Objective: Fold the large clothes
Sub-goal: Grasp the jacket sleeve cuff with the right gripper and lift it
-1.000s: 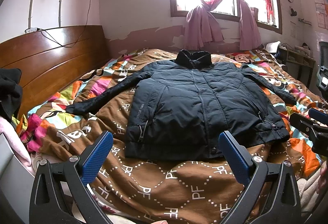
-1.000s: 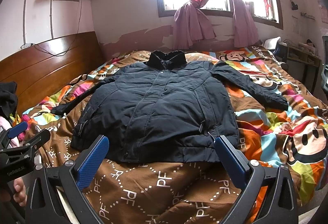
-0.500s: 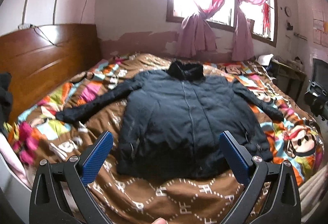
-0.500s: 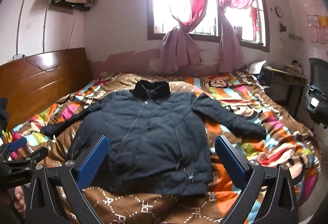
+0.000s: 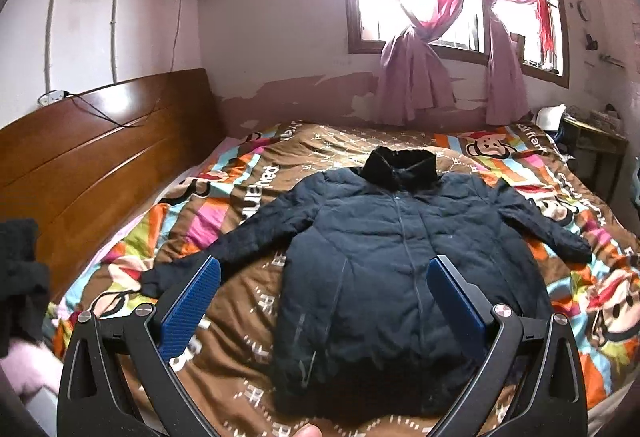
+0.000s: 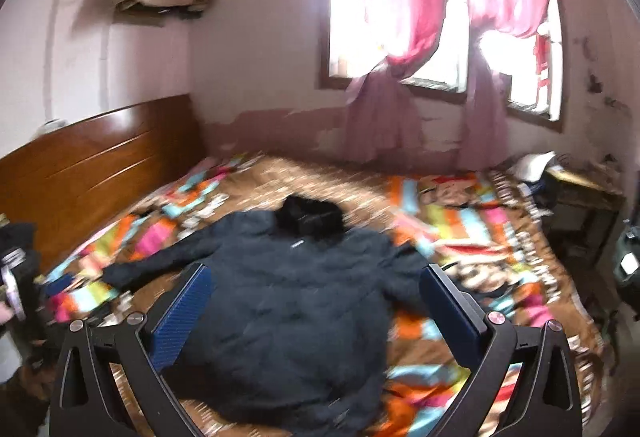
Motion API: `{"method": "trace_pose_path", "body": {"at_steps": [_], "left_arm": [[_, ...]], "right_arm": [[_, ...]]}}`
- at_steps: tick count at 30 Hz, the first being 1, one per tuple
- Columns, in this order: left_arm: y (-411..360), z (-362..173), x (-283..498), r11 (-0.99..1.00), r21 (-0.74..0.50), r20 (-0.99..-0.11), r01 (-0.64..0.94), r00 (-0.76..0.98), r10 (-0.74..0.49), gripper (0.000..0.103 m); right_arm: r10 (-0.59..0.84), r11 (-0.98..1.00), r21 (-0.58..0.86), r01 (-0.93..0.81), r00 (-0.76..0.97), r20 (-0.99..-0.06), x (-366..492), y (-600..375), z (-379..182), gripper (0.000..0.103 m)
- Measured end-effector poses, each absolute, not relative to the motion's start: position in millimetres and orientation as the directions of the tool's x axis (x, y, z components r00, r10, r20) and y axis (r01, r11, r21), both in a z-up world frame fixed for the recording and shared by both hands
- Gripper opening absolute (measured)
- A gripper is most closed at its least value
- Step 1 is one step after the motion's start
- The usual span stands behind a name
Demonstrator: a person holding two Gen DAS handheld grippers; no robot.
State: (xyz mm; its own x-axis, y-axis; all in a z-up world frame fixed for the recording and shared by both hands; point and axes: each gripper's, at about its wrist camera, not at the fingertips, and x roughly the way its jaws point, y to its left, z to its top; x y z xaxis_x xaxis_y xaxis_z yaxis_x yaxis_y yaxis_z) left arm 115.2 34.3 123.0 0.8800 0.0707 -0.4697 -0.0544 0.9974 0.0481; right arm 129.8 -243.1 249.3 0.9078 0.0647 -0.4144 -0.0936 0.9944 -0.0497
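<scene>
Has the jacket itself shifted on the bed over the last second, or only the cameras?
No. The jacket lies spread the same way, its collar just short of the monkey face printed on the bedspread; only the viewpoint has pulled back and risen.

Both grippers now sit higher and farther back from the jacket (image 5: 400,257); the right wrist view blurs.

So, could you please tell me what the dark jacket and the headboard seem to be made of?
The dark jacket looks like matte, padded synthetic fabric, going by its puffy stitched panels; its collar seems furry or fleecy. The headboard appears to be glossy varnished wood, with reflections along its grooves.
</scene>
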Motion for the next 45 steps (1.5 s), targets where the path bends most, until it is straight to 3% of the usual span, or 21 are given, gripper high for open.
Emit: {"method": "trace_pose_path", "body": {"at_steps": [3, 7, 15, 22, 24, 26, 33, 36, 37, 39, 41, 43, 45], "left_arm": [[28.1, 122.1, 146.2, 0.996, 0.056, -0.469, -0.071, 0.879, 0.089, 0.101], [10.1, 105.2, 203.3, 0.995, 0.082, -0.464, -0.058, 0.881, 0.09, 0.101], [-39.9, 58.2, 328.8, 0.992, 0.109, -0.514, 0.056, 0.858, 0.008, 0.101], [-92.2, 19.8, 426.1, 0.981, 0.034, -0.586, 0.192, 0.799, -0.136, 0.101], [-111.6, 7.6, 448.5, 0.973, 0.038, -0.614, 0.227, 0.774, -0.156, 0.101], [-132.6, -10.1, 471.0, 0.966, 0.033, -0.651, 0.255, 0.739, -0.173, 0.101], [-193.4, -45.0, 515.1, 0.922, -0.097, -0.686, 0.374, 0.646, -0.334, 0.101], [-215.4, -51.7, 528.2, 0.899, -0.153, -0.685, 0.41, 0.612, -0.395, 0.101], [-221.3, -54.1, 531.7, 0.894, -0.168, -0.689, 0.415, 0.599, -0.408, 0.101], [-229.7, -61.3, 536.6, 0.889, -0.186, -0.708, 0.419, 0.57, -0.417, 0.101], [-236.5, -71.2, 540.0, 0.898, -0.168, -0.738, 0.406, 0.552, -0.388, 0.101], [-239.0, -83.0, 543.0, 0.906, -0.163, -0.766, 0.392, 0.528, -0.366, 0.101], [-237.0, -86.2, 543.2, 0.908, -0.169, -0.768, 0.384, 0.526, -0.366, 0.101]], "right_arm": [[-0.006, 1.0, -0.028, -0.005, 0.929, -0.37, 168.3, -275.7, 243.0, 0.103], [-0.088, 0.98, 0.133, 0.146, 0.925, -0.371, 231.5, -341.2, 199.0, 0.103], [-0.159, 0.714, 0.482, 0.508, 0.788, -0.595, 330.2, -500.1, 47.6, 0.103], [-0.277, 0.594, 0.366, 0.716, 0.609, -0.743, 335.1, -590.3, -37.8, 0.103], [-0.241, 0.521, 0.365, 0.772, 0.543, -0.804, 335.8, -605.5, -71.4, 0.103], [-0.13, 0.42, 0.455, 0.785, 0.548, -0.826, 332.7, -624.9, -109.4, 0.103], [-0.091, 0.231, 0.602, 0.764, 0.633, -0.769, 324.3, -659.1, -166.2, 0.103], [-0.086, 0.236, 0.638, 0.733, 0.669, -0.738, 324.2, -662.6, -173.0, 0.089], [-0.085, 0.247, 0.638, 0.729, 0.673, -0.735, 323.3, -662.7, -172.6, 0.077], [-0.083, 0.267, 0.64, 0.721, 0.679, -0.73, 328.1, -664.2, -173.7, 0.067], [-0.103, 0.254, 0.666, 0.701, 0.704, -0.702, 329.2, -666.6, -172.5, 0.036], [-0.12, 0.263, 0.665, 0.699, 0.708, -0.696, 336.0, -667.0, -171.0, 0.018], [-0.138, 0.308, 0.661, 0.684, 0.72, -0.68, 343.7, -664.6, -164.2, 0.011]]}}
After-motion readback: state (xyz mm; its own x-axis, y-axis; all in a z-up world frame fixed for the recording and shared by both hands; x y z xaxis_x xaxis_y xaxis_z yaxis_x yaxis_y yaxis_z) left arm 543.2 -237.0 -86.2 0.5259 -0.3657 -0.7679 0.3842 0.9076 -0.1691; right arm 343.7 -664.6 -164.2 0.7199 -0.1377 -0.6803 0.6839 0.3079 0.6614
